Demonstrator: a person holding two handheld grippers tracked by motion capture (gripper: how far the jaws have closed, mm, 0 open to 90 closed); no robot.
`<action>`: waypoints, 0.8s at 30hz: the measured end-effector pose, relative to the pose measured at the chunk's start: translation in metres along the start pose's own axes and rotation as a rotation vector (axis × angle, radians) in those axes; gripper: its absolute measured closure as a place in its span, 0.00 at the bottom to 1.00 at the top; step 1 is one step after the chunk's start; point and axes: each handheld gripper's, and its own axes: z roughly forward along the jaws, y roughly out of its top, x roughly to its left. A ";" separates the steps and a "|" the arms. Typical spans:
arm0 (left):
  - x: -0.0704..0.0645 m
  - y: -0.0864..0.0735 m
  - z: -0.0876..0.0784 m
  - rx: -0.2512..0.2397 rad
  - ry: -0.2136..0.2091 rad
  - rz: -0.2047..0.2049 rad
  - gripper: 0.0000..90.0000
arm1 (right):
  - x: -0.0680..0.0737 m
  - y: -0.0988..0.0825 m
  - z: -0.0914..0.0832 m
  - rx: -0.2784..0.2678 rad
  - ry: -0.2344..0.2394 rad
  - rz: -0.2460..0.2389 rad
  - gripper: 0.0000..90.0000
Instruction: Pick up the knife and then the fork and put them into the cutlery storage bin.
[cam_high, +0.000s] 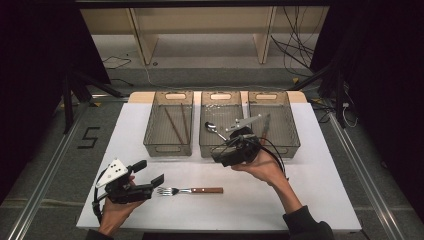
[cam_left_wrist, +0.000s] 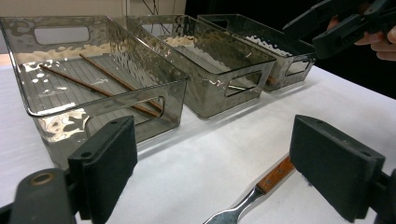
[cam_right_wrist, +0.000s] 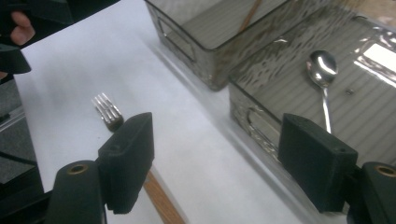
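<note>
My high view looks forward and down from above my side of the surface (cam_high: 310, 200), far enough back to take in all three bins and the floor beyond. The camera on my left tongs (cam_left_wrist: 215, 172) sits low and close to the surface, facing across it toward the left bin (cam_left_wrist: 28, 98), with the fork (cam_left_wrist: 261, 186) between its jaws. The camera on my right tongs (cam_right_wrist: 215, 163) looks steeply down from close range at the near edge of the middle bin (cam_right_wrist: 252, 116), where a spoon (cam_right_wrist: 322, 70) lies. Both tong views share the fork and the two bins, which the high view also covers.
</note>
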 end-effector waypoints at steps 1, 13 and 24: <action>0.000 0.000 0.000 0.000 0.000 0.000 0.16 | 0.002 0.000 0.001 0.004 0.002 -0.009 0.31; 0.000 0.000 -0.001 -0.001 -0.001 0.004 0.16 | 0.026 -0.005 0.027 0.094 0.053 -0.096 0.31; 0.000 0.000 -0.001 -0.003 -0.001 0.004 0.16 | 0.041 -0.012 0.054 0.185 0.075 -0.163 0.31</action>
